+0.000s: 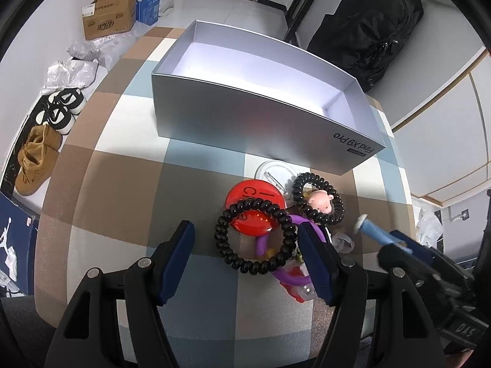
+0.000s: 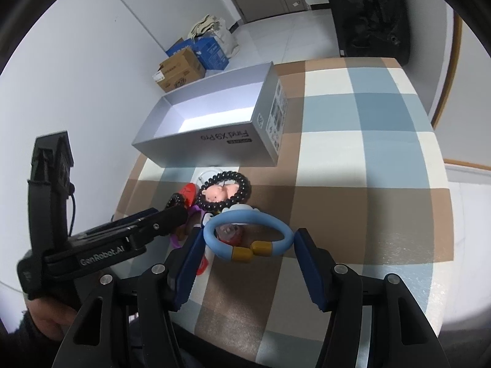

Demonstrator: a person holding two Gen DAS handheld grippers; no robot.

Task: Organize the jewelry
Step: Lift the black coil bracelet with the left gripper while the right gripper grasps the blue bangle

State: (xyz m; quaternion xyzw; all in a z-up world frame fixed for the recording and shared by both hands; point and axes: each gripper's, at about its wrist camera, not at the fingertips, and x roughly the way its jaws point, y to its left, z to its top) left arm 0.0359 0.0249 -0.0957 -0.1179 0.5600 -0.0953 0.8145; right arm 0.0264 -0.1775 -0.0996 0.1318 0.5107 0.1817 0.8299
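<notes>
**Blue ring in my right jaws; the jewelry pile waits beside the box**

On the checked tablecloth [image 2: 368,159], I have the right gripper [image 2: 248,242] clasped around a pale blue ring [image 2: 245,225] with two mustard-coloured beads at its near side; both blue pads touch its outer edge. In the left wrist view the same ring juts out of that gripper as a blue bar at the right.

My left gripper [image 1: 245,239] stands released, its fingers parted over the pile. A black spiral hair tie [image 1: 256,236] lies between them, close against the right finger [image 1: 313,254] (whether it touches, I cannot tell) and well clear of the left one. The tie overlaps a red round badge [image 1: 254,205] and a purple band [image 1: 276,245]. Just beyond lies a second black spiral tie [image 1: 317,199] with a small pink pig figure [image 1: 320,201] inside its loop, and a white ring [image 1: 276,168] sits nearest the box.

The open silver box [image 1: 233,116], lettered "Find X9 Pro", stands just behind the pile, its white inside bare. Shoes [image 1: 49,141] and cardboard cartons [image 1: 109,17] line the floor to the left.
</notes>
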